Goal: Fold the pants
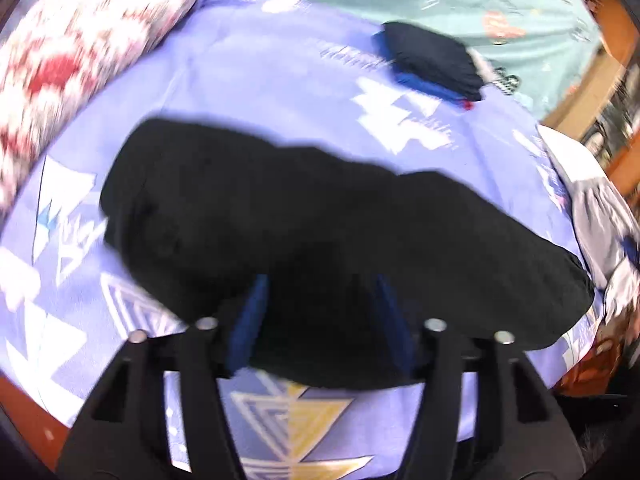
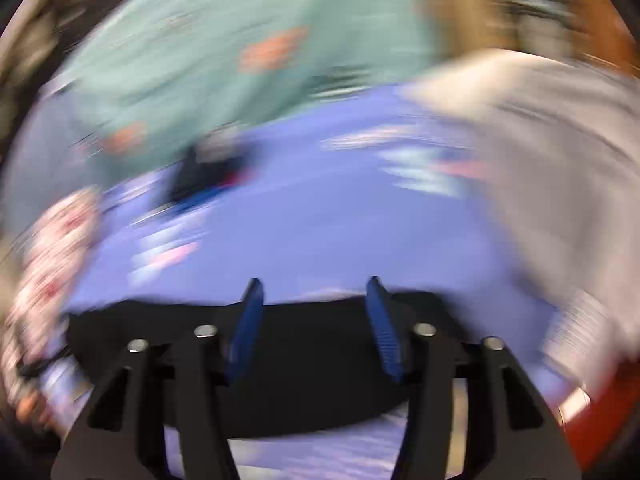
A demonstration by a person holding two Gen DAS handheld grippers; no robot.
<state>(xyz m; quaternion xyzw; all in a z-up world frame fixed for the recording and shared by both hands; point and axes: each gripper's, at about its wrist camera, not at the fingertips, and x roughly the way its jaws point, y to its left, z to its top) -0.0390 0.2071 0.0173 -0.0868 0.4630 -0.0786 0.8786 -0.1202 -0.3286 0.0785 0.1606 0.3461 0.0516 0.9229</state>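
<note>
One black pants [image 1: 320,232], two parted grippers [image 1: 320,312]

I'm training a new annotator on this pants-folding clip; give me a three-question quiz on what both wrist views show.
1. True or false: the black fabric pants lie on a lilac patterned bedsheet.
2. What lies beyond the pants on the sheet? A) a small folded dark navy garment B) a wooden chair C) a white towel
3. Fill in: the jaws of the left gripper and of the right gripper stand ____, with no cloth pinched.

Key: 1 true; 2 A; 3 open.
</note>
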